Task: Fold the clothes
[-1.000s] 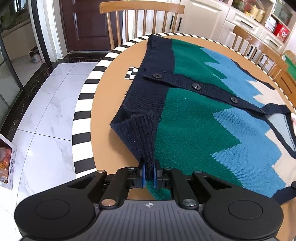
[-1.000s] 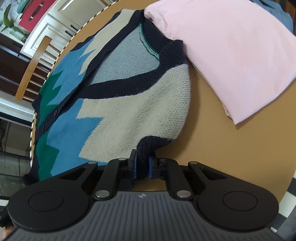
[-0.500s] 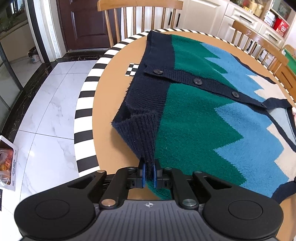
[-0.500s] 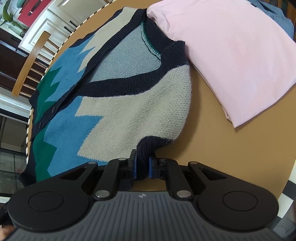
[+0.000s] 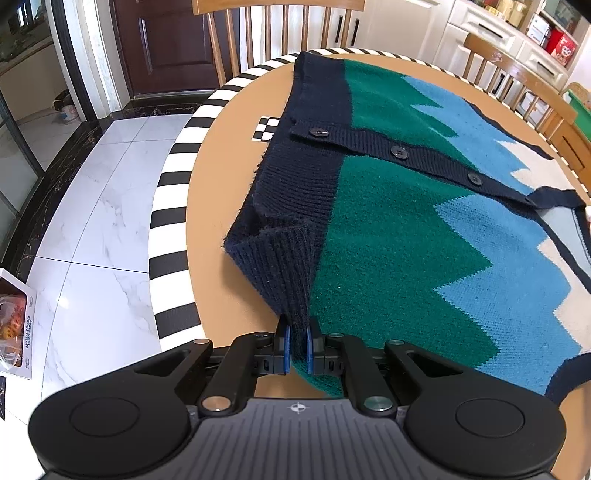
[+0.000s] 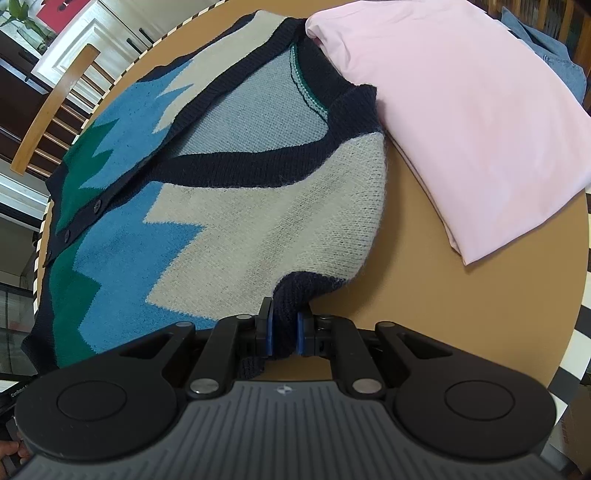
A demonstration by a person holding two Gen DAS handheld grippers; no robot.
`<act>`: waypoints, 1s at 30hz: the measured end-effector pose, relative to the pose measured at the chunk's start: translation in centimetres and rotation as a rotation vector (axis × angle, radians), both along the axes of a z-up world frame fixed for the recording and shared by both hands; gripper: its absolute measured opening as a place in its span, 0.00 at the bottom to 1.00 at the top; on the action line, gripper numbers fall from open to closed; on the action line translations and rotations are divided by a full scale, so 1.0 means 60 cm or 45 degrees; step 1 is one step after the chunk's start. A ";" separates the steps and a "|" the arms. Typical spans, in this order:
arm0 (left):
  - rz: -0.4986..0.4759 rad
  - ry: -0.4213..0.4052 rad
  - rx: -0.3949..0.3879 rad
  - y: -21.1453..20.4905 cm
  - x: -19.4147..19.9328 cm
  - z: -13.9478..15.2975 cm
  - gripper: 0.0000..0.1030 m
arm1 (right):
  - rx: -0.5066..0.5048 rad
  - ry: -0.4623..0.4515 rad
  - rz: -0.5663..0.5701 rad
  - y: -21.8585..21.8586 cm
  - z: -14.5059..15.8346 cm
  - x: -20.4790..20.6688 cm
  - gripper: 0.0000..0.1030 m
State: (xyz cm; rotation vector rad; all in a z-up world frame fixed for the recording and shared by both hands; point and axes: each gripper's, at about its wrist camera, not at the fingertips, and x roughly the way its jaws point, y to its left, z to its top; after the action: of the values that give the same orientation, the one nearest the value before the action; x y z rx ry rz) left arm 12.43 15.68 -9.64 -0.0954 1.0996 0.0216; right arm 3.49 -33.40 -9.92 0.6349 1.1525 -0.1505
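Between the blue pads of the left gripper (image 5: 297, 345): the ribbed navy hem corner of the cardigan (image 5: 399, 236), pinched tight and lifted off the table (image 5: 221, 206), folded into a small peak. Clamped likewise in the right gripper (image 6: 283, 332): the navy trim at the bottom of one armhole of the same cardigan (image 6: 221, 206), jaws nearly together with the thick knit filling the gap.

Outward from both grips, one cardigan only, spread flat on the round tan table, front up. Zigzag bands of colour along its length: navy rib at the hem, then green, blue and cream toward the shoulders. One navy button band down the middle, closed; three buttons (image 5: 399, 151) plain in the left wrist view, a fourth half seen where the band meets the V-neck; two or three dark ones small along the far left of the right wrist view. Pale blue inner back showing through the neck opening.

Touching the collar and overlapping one shoulder: one folded pink garment (image 6: 461, 110), lying on the table. Beyond that, one blue denim piece (image 6: 550, 59), mostly hidden behind the pink.

Around the table edge, a black-and-white striped rim (image 5: 166, 206); on the tan top just beside the hem, one small checkered marker (image 5: 266, 128), partly covered by the knit. Behind the table, three wooden chairs (image 5: 277, 22) at least in part visible, then a dark door and white cabinets. Below, white marble floor tiles, with one printed box (image 5: 16, 328) at the left edge.
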 end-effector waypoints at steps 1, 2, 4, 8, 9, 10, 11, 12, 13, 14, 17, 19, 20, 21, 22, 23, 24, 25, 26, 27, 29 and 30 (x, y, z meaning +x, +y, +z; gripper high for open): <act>-0.001 0.000 0.002 0.000 0.000 0.000 0.08 | -0.001 0.000 0.000 0.000 0.000 0.000 0.11; -0.002 -0.001 0.003 -0.001 0.000 -0.001 0.08 | -0.001 0.001 0.001 0.000 0.001 0.000 0.11; -0.005 -0.003 0.004 -0.001 -0.001 -0.001 0.08 | -0.003 -0.001 0.002 0.000 0.002 0.001 0.11; -0.022 -0.007 0.008 -0.001 -0.005 0.000 0.08 | -0.009 -0.007 0.006 0.002 0.005 -0.001 0.11; -0.025 -0.006 0.008 0.000 -0.007 0.001 0.08 | -0.012 -0.009 0.011 0.002 0.006 -0.002 0.11; -0.029 -0.003 0.006 0.001 -0.009 0.002 0.08 | -0.020 -0.012 0.021 0.003 0.008 -0.004 0.11; -0.033 0.000 0.003 0.003 -0.011 0.003 0.08 | -0.029 -0.014 0.034 0.004 0.011 -0.006 0.11; -0.037 0.004 0.001 0.004 -0.015 0.004 0.08 | -0.039 -0.018 0.052 0.006 0.014 -0.010 0.11; -0.042 0.008 -0.001 0.007 -0.020 0.005 0.08 | -0.045 -0.020 0.069 0.007 0.017 -0.016 0.11; -0.045 0.014 -0.003 0.009 -0.025 0.006 0.08 | -0.049 -0.019 0.084 0.008 0.020 -0.021 0.11; -0.041 0.045 -0.020 0.018 -0.042 0.008 0.08 | -0.048 0.012 0.133 0.013 0.020 -0.045 0.11; -0.032 0.075 -0.036 0.027 -0.056 0.010 0.08 | -0.043 0.050 0.165 0.019 0.018 -0.064 0.11; -0.035 0.091 -0.038 0.029 -0.063 0.012 0.08 | -0.040 0.071 0.179 0.022 0.017 -0.072 0.11; -0.047 0.104 -0.033 0.030 -0.069 0.016 0.08 | -0.034 0.096 0.189 0.024 0.017 -0.079 0.11; -0.061 0.116 -0.025 0.031 -0.075 0.020 0.08 | -0.026 0.123 0.196 0.026 0.018 -0.085 0.11; -0.075 0.128 -0.018 0.032 -0.080 0.025 0.08 | -0.019 0.142 0.204 0.027 0.021 -0.087 0.11; -0.100 0.129 -0.007 0.029 -0.082 0.032 0.08 | -0.013 0.159 0.212 0.028 0.025 -0.089 0.11; -0.129 0.124 0.007 0.026 -0.083 0.041 0.08 | -0.012 0.165 0.229 0.029 0.033 -0.087 0.11; -0.158 0.120 0.020 0.023 -0.084 0.049 0.08 | -0.015 0.168 0.249 0.030 0.042 -0.084 0.11; -0.193 0.113 0.033 0.019 -0.082 0.059 0.08 | -0.017 0.170 0.267 0.029 0.051 -0.079 0.11; -0.261 0.097 0.054 0.009 -0.074 0.078 0.08 | -0.023 0.174 0.306 0.029 0.066 -0.066 0.11; -0.298 0.095 0.063 0.005 -0.069 0.084 0.08 | -0.026 0.175 0.326 0.029 0.074 -0.059 0.11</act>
State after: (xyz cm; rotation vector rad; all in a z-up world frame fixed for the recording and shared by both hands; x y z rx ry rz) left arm 8.29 15.96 -4.58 0.0792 1.1783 -0.1587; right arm -0.08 -31.64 -5.48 0.4594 1.3530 0.0126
